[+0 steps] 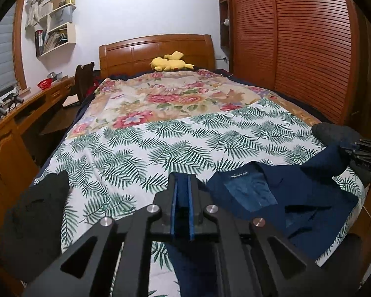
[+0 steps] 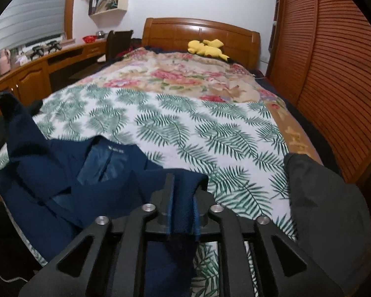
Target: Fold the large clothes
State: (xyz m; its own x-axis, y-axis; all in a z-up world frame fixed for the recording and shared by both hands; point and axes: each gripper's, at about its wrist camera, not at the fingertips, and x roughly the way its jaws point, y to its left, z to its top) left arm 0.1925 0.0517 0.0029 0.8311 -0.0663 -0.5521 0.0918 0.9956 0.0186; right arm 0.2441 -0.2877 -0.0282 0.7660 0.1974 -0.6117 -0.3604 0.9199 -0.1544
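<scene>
Left wrist view: the left gripper (image 1: 183, 185) has its jaws drawn nearly together, and a fold of the navy jacket (image 1: 284, 198) is pinched between the blue pads (image 1: 173, 205). From that grip the cloth drops under the gripper and spreads to the right over the near end of the bed (image 1: 160, 136), collar and lining face up. At the right edge the right gripper (image 1: 358, 148) lifts another part of the same jacket. A dark cloth (image 1: 34, 217) lies at the near left.

Right wrist view: the right gripper (image 2: 183, 190) stands a little wider, with a thicker bunch of navy fabric filling the gap between its fingers (image 2: 169, 198); the pads press on it. The jacket (image 2: 74, 173) lies to the left on the leaf-print sheet (image 2: 210, 136), one end raised at the far left. A dark sleeve (image 2: 321, 210) sits at the right.

Farther up the bed lie a floral blanket (image 1: 173, 94) and a yellow plush (image 1: 172, 61) against the headboard (image 1: 155, 49). A desk (image 1: 24, 113) runs along the left, a slatted wardrobe (image 1: 296, 37) along the right.
</scene>
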